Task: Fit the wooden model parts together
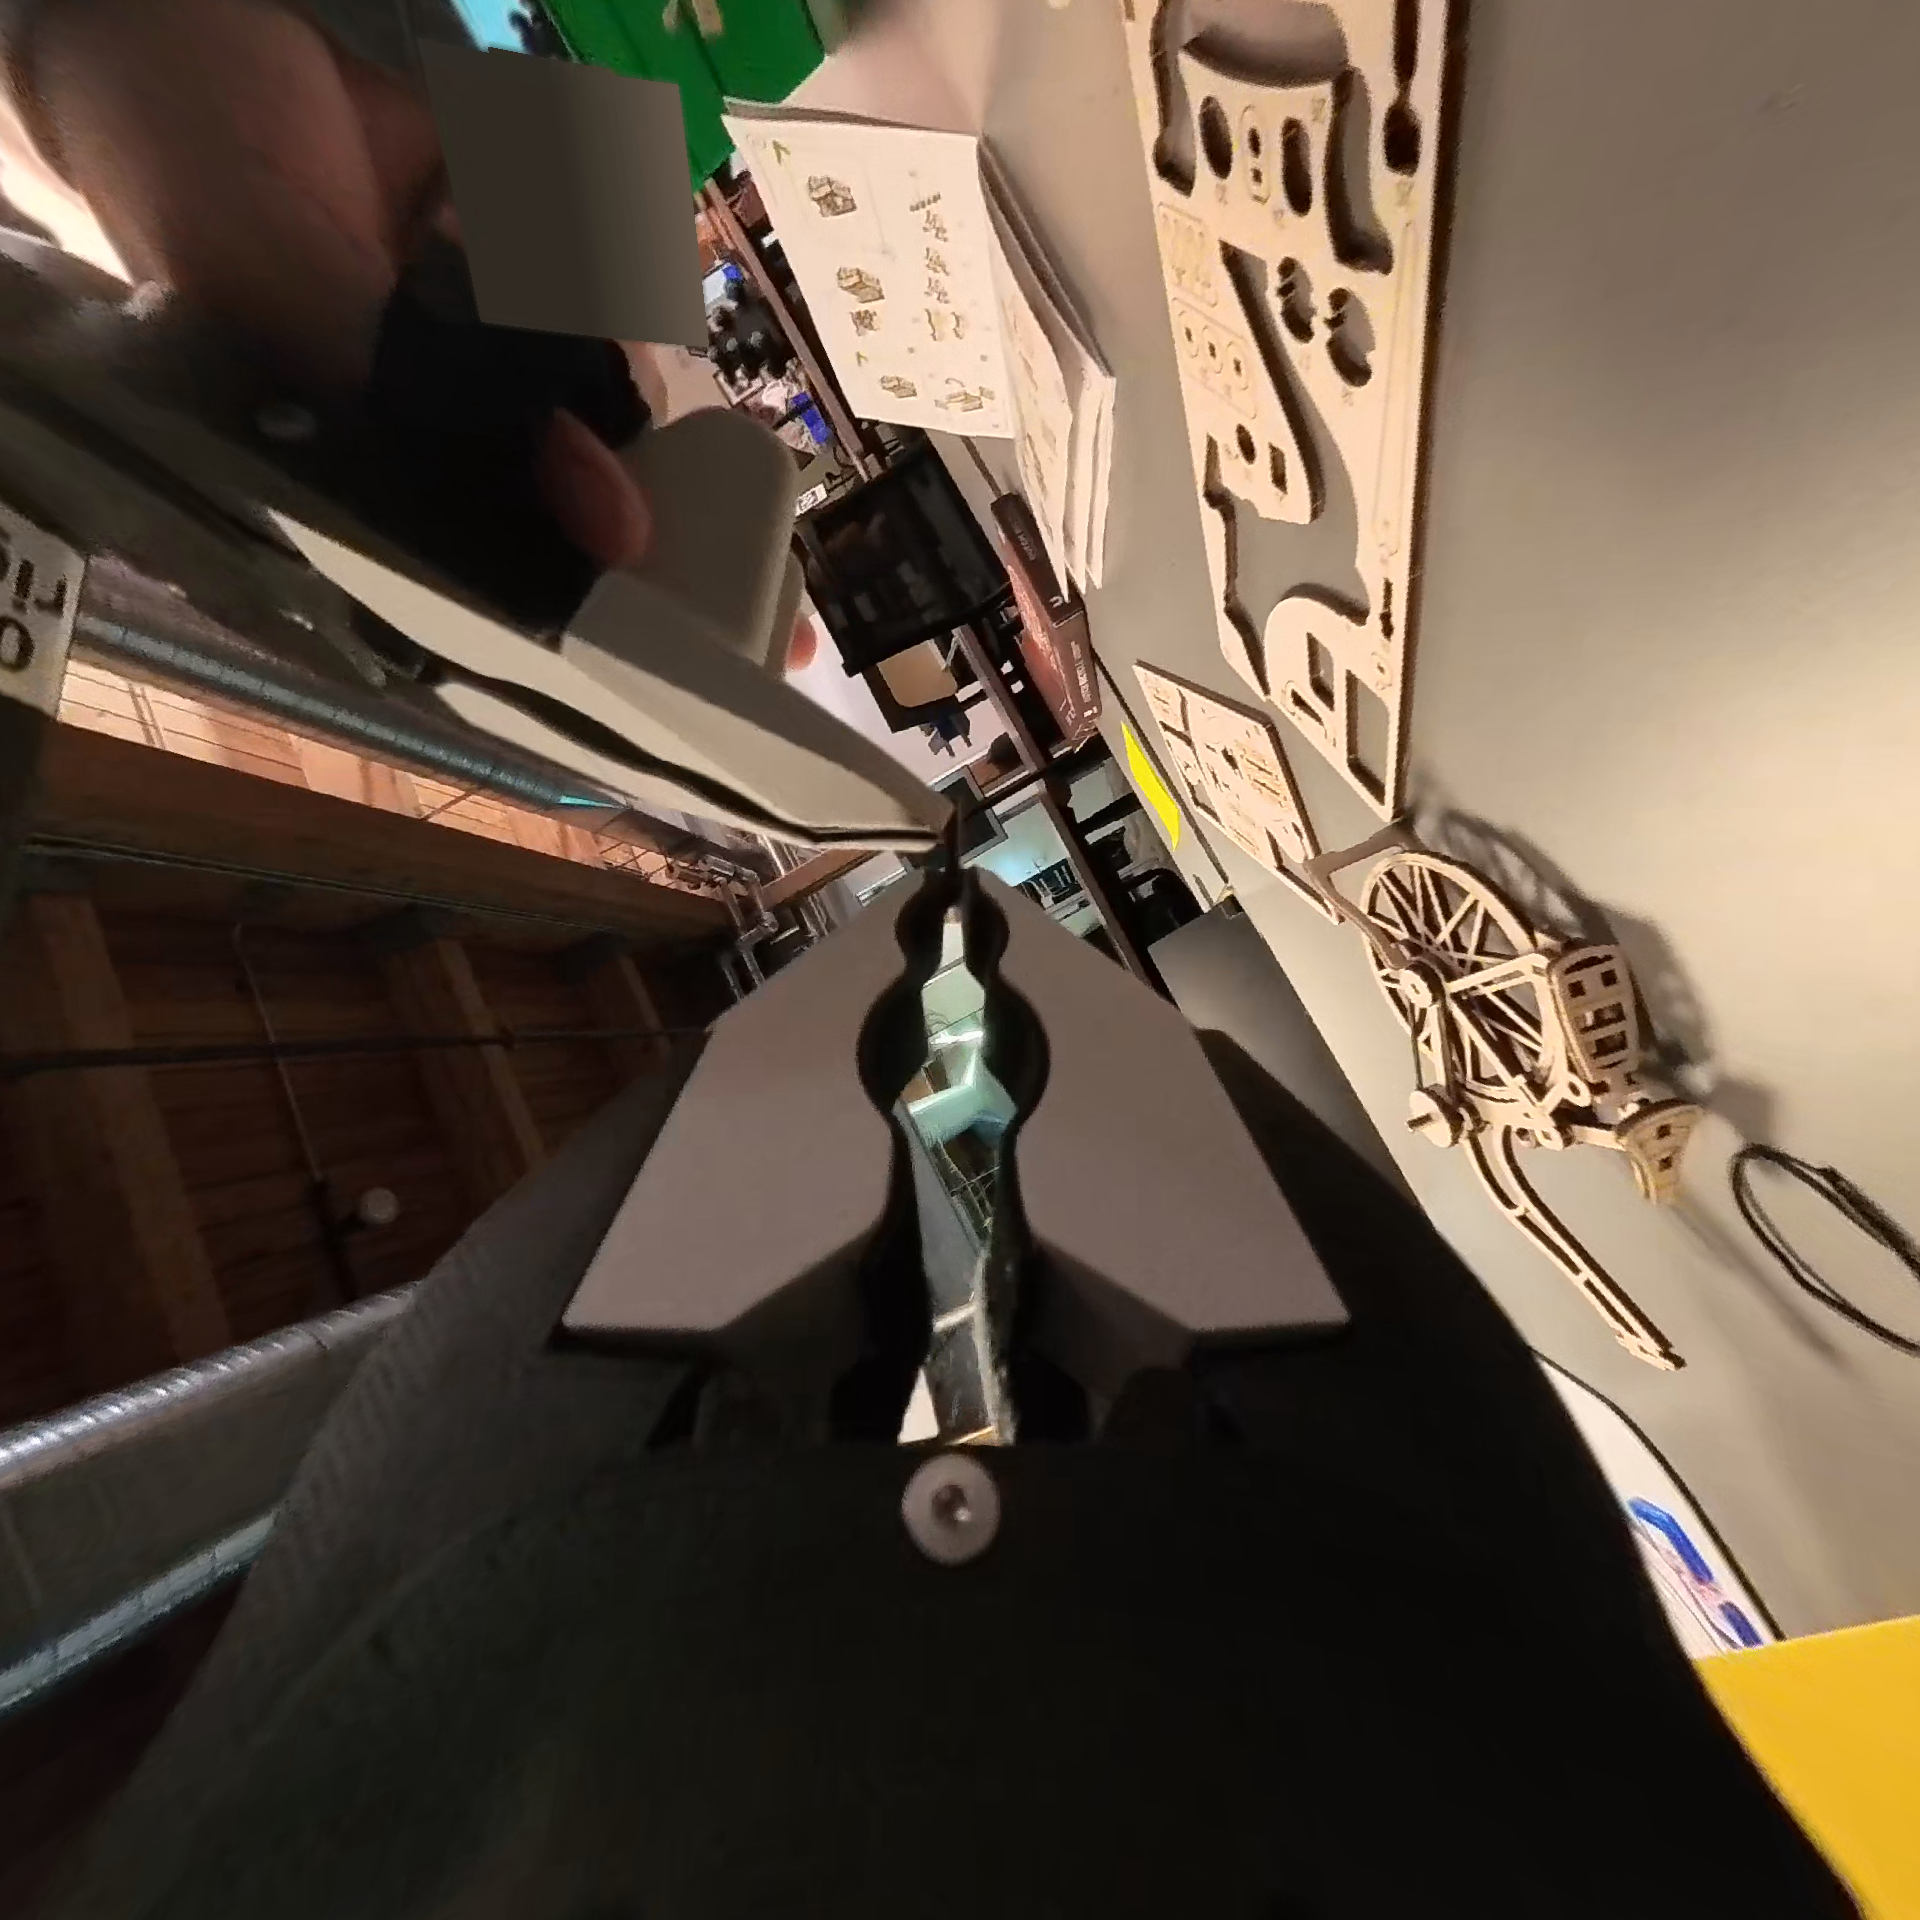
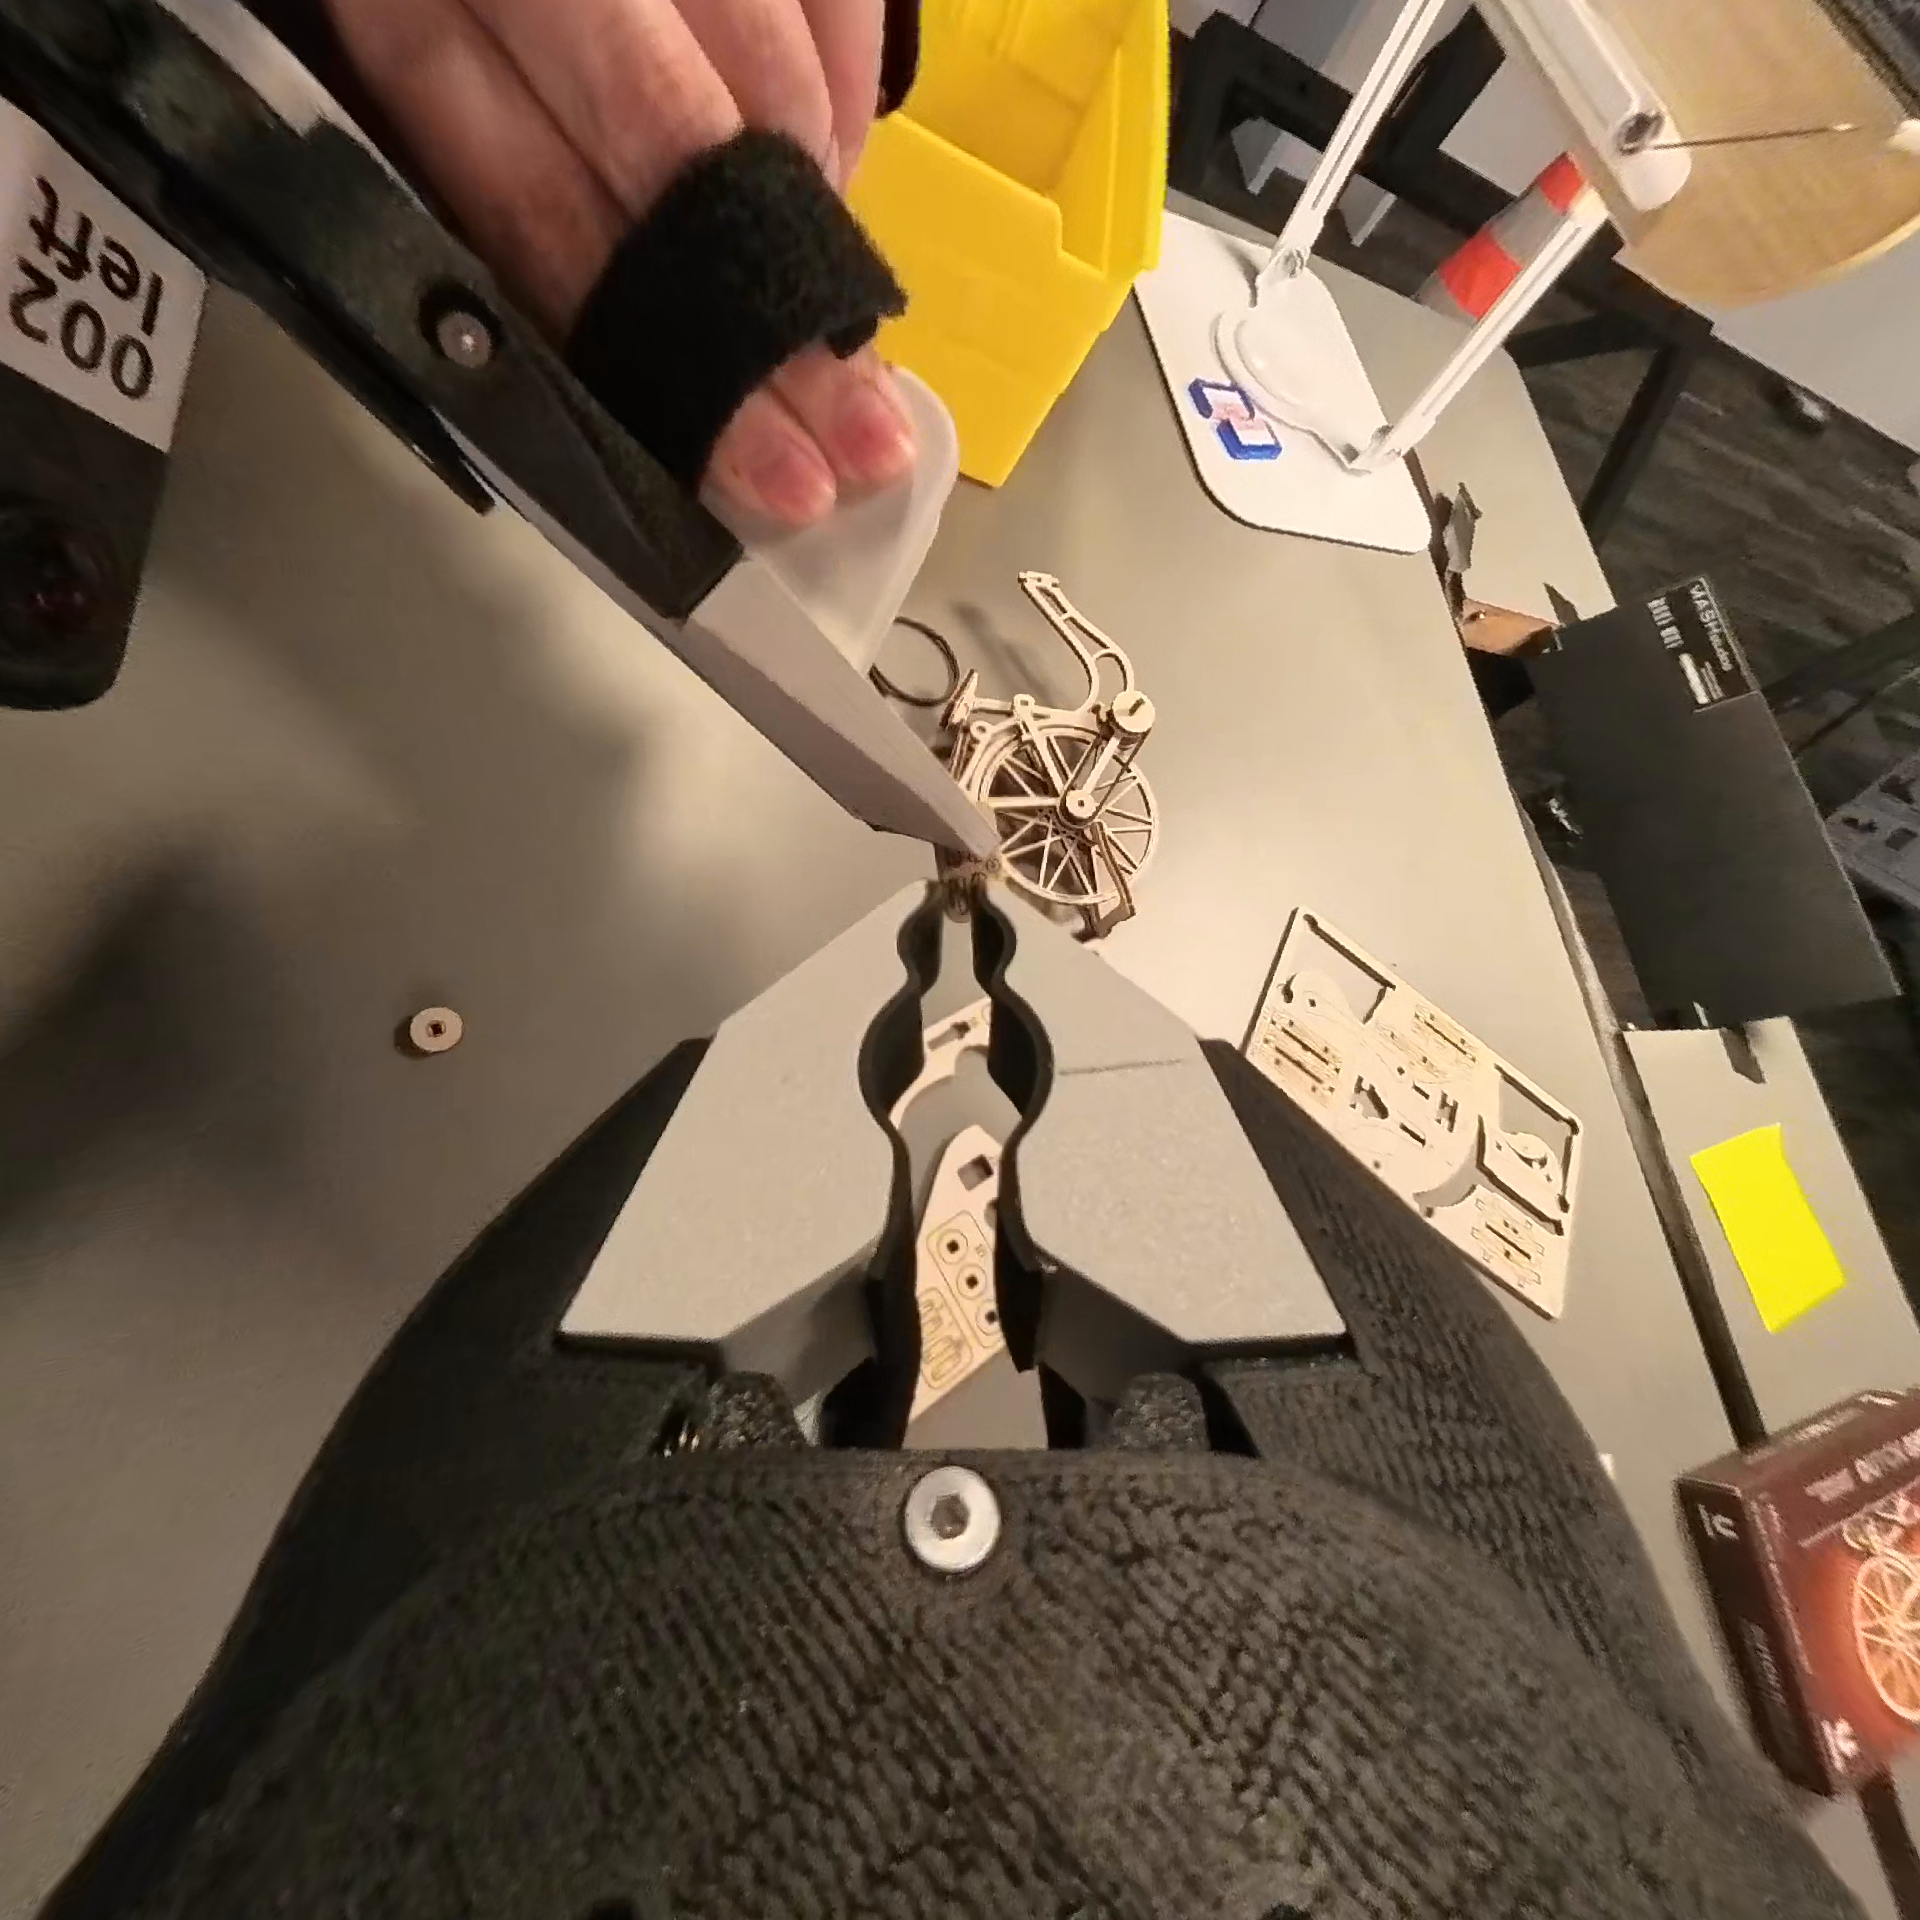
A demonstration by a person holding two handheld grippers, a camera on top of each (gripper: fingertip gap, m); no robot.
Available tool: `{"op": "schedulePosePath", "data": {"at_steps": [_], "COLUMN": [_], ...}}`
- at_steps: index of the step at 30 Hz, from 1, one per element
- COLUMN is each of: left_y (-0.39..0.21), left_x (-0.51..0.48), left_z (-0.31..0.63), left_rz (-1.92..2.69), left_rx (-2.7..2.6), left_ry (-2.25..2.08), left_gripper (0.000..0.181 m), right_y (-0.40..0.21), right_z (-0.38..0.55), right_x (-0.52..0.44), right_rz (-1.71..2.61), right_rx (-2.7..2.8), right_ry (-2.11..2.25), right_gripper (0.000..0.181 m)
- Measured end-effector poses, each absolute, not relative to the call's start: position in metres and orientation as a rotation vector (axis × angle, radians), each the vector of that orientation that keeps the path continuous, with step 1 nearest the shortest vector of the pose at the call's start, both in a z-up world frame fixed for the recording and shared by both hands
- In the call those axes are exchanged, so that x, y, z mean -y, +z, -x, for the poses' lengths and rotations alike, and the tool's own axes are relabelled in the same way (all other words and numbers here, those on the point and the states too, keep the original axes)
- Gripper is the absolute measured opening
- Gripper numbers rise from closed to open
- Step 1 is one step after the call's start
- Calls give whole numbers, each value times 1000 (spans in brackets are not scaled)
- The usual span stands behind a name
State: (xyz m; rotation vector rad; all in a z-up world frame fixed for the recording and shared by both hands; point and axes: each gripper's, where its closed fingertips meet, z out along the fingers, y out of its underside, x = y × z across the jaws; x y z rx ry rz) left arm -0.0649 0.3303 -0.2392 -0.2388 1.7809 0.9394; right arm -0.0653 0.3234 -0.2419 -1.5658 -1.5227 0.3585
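Note:
My two grippers meet tip to tip in the air above the grey table point(image 2: 312, 831). A small wooden part point(image 2: 966, 878) sits at the meeting point; in the left wrist view it is only a thin dark sliver point(image 1: 951, 857). My right gripper point(image 2: 961, 906) is shut on it from below. My left gripper point(image 1: 951, 891) is also shut on it, and in the right wrist view it point(image 2: 982, 847) comes in from the upper left. The half-built wooden bicycle point(image 2: 1060, 790) lies on its side on the table just beyond, also in the left wrist view point(image 1: 1496, 1018).
A black loop point(image 2: 914, 665) lies beside the bicycle. A small wooden parts sheet point(image 2: 1403, 1101) lies to the right, a large one point(image 1: 1299, 416) nearer me. Also here are an instruction booklet point(image 1: 914, 281), a yellow bin point(image 2: 1018, 208), a lamp base point(image 2: 1299, 436), a yellow note point(image 2: 1766, 1236) and a brown box point(image 2: 1818, 1558).

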Motion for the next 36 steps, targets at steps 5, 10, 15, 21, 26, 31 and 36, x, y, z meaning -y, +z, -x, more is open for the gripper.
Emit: {"op": "schedulePosePath", "data": {"at_steps": [5, 10, 15, 21, 26, 31, 36], "left_y": [-244, -256, -272, -275, -265, -189, -152], "left_x": [-329, -328, -330, -340, -346, -339, -330], "left_z": [65, 67, 74, 80, 75, 72, 66], "left_rz": [223, 234, 252, 468, 1166, 1331, 1246], "left_rx": [-1793, -1828, -1873, -1800, -1440, -880, -778], "left_ry": [954, 950, 943, 899, 134, -645, -700], "left_gripper": [2, 2, 2, 2, 2, 2, 2], "right_y": [-247, -258, -264, -261, -224, -178, -141], "right_z": [66, 68, 68, 69, 71, 66, 74], "right_x": [-322, -322, -321, -327, -343, -348, -339], "right_rz": [1552, 1546, 1553, 1616, 1507, 1427, 1335], "right_rx": [1595, 1636, 1606, 1463, 1129, 762, 587], "right_ry": [296, 273, 330, 419, 560, 811, 975], "right_gripper": [0, 0, 0, 0, 35, 29, 20]}}
